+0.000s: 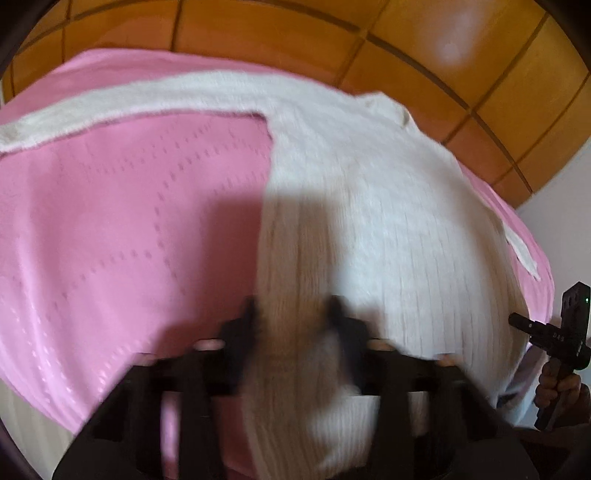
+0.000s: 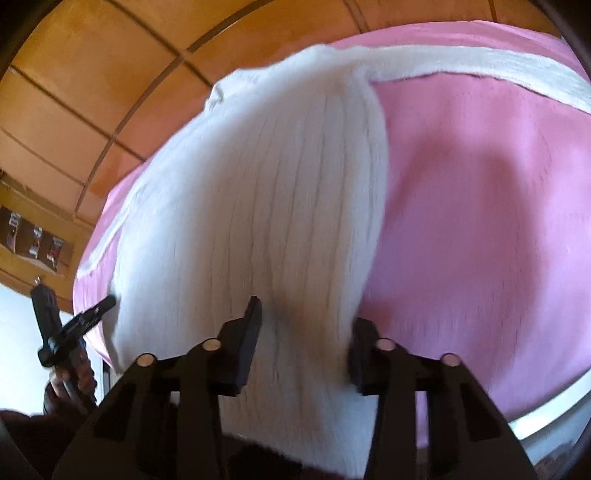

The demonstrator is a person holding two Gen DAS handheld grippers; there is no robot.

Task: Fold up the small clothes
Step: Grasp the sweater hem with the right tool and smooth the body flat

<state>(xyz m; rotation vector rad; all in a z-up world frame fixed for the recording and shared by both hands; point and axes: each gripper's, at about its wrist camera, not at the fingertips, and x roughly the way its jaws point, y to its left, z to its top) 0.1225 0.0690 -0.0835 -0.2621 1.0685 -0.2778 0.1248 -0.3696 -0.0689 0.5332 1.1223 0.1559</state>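
A white ribbed knit garment (image 1: 369,206) lies on a pink cloth (image 1: 129,221), one long sleeve stretched out to the left. My left gripper (image 1: 293,314) is open, its fingers astride the garment's near left edge. My right gripper (image 2: 306,321) is open, its fingers astride the garment's (image 2: 258,203) near edge by the pink cloth (image 2: 480,221). Whether either finger touches the fabric is blurred. The other gripper shows at the right edge of the left wrist view (image 1: 554,332) and at the left edge of the right wrist view (image 2: 66,332).
An orange tiled floor (image 1: 295,33) lies beyond the pink-covered table. A white wall (image 1: 565,221) stands at the right. A wooden shelf with small items (image 2: 33,240) is at the left of the right wrist view. The table's white rim (image 2: 554,413) shows at lower right.
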